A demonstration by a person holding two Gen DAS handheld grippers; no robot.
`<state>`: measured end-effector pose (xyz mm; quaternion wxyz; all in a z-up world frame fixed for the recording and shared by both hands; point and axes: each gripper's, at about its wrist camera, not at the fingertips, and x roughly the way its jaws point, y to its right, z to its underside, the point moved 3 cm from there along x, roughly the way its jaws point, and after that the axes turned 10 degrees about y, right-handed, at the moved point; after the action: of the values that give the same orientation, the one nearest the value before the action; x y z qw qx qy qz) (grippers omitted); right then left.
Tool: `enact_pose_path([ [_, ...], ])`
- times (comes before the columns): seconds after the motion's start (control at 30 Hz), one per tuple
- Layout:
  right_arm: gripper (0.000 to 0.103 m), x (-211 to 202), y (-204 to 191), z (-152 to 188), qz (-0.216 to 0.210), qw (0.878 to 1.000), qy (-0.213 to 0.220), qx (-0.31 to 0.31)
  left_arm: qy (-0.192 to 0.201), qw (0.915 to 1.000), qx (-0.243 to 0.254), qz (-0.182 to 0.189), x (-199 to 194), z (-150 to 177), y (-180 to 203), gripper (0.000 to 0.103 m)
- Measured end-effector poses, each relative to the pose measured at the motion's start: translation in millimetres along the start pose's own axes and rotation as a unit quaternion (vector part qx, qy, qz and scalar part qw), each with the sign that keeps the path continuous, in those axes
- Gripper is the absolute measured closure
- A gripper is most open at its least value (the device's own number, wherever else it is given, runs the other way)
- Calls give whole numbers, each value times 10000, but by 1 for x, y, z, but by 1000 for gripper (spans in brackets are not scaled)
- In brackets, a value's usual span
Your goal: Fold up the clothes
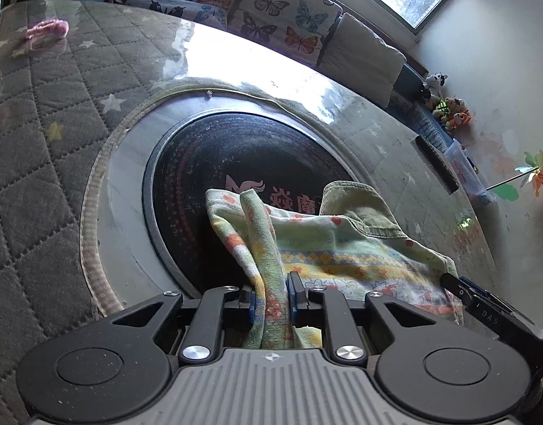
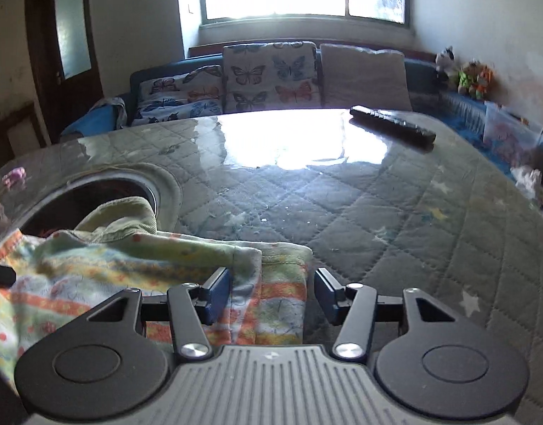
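A small patterned garment (image 1: 342, 248), pale green with orange and yellow bands and a green corduroy part (image 1: 360, 209), lies on the glass-topped table, partly over the round black cooktop (image 1: 218, 184). My left gripper (image 1: 271, 294) is shut on a bunched fold of the garment. In the right wrist view the garment (image 2: 112, 265) lies at the left, with its near corner (image 2: 282, 283) between the fingers of my right gripper (image 2: 273, 294), which is open around it. The right gripper shows at the right edge of the left wrist view (image 1: 484, 304).
The table (image 2: 378, 212) is covered by grey quilted star cloth under glass. A black remote (image 2: 392, 125) lies at its far right. A pink item (image 1: 46, 30) lies at the far left. A sofa with butterfly cushions (image 2: 271, 78) stands behind.
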<state>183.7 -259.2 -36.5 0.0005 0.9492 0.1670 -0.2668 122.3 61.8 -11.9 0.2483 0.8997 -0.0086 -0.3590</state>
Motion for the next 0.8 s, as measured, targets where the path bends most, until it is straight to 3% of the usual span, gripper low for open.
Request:
enact_pose_path([
  [0.1,50,4,0,0,-93,9997,-6,226,50,9999,105,-48,-1,-1,4,86],
  [0.17,56,6,-3,0,-108,9996,1,243,81,9998,174,-50,-2,-2,7,87],
  [0.23,85,5,-5,1,-175,9994,-2,303,122,9996,269,-50,-4,-4,12,89],
  [0.27,90,5,-7,1,-229,9991,1,360,143,9994,317,-45,-5,-5,15,89],
  [0.57,95,-36,1,-15,-224,9965,572,576,439,9950,860,270,-16,-26,65,93],
  [0.8,95,-66,41,-41,272,9945,919,417,463,9880,1317,660,7,-33,132,93],
])
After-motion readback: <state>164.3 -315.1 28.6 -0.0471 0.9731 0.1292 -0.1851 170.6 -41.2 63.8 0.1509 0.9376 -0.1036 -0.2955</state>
